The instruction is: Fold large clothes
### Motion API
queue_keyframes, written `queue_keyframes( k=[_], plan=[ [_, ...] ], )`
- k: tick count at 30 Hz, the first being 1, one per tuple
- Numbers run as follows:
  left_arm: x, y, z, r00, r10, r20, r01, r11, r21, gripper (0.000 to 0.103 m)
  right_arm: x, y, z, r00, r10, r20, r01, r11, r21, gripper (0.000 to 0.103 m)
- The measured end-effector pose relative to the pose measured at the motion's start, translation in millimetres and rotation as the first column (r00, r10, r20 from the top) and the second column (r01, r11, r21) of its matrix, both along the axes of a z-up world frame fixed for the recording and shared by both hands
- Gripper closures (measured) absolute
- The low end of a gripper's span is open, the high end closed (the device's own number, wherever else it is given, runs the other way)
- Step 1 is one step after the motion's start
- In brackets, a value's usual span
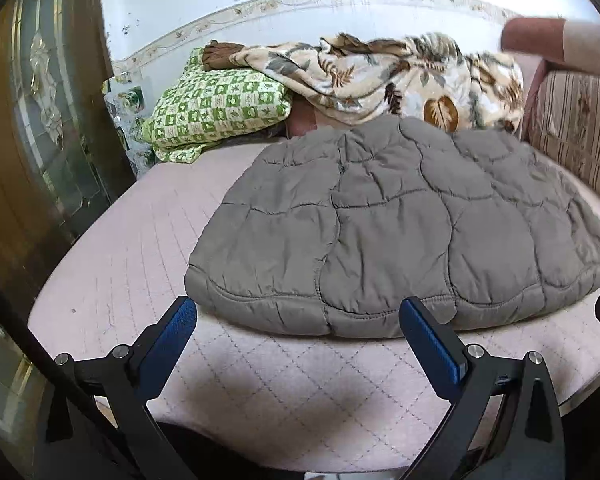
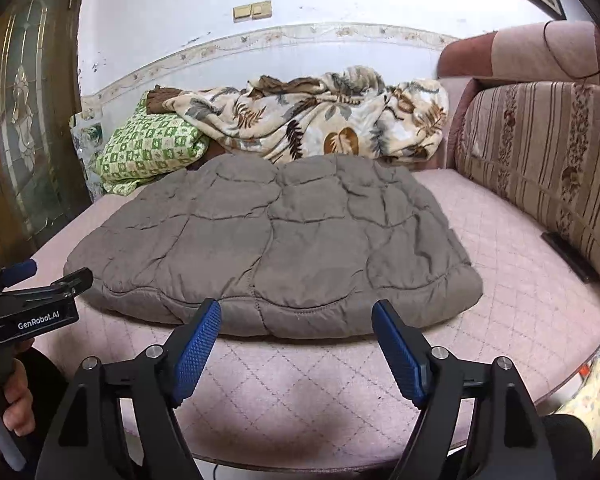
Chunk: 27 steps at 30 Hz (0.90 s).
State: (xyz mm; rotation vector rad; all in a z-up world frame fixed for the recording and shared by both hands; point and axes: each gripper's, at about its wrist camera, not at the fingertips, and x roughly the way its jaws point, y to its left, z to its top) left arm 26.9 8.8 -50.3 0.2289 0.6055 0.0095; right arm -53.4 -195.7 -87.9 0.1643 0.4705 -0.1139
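Observation:
A grey quilted padded garment (image 1: pixel 400 224) lies folded into a thick flat pile on the pink quilted mattress (image 1: pixel 148 248). My left gripper (image 1: pixel 298 312) hovers just in front of the garment's near hem, open wide, nothing between its blue pads. In the right wrist view the same garment (image 2: pixel 276 240) fills the middle. My right gripper (image 2: pixel 298 314) stands open at its near edge, pads apart and clear of the cloth. The left gripper's body (image 2: pixel 40 300), held by a hand (image 2: pixel 18 396), shows at that view's left edge.
A leaf-patterned blanket (image 2: pixel 320 120) and a green checked pillow (image 2: pixel 152 148) are heaped behind the garment against the wall. A striped sofa back (image 2: pixel 540 172) runs along the right. A glass-panelled wooden door (image 1: pixel 48 120) stands at the left. A dark flat object (image 2: pixel 568 256) lies beside the sofa back.

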Motion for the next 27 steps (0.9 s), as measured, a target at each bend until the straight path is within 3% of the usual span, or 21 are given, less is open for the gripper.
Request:
queue_keyframes(
  k=[4,13,27],
  plan=[
    [3,-12,-3,1.0,-0.009,-0.026,0.012,0.995,0.098,0.002,3,6,-3,1.0,0.018,-0.008,-0.018,1.0,-0.019,0.021],
    [11,-9,-9,0.996,-0.019,-0.081,0.025,0.997,0.072,0.002,9,9,-7,0.999,0.025,-0.024,-0.026,0.999,-0.029,0.021],
    [10,-9,-11,0.996,-0.032,-0.088,0.038,0.997,0.071,0.002,13,16,-10,0.999,0.034,-0.038,-0.036,0.998,-0.056,0.021]
  ],
)
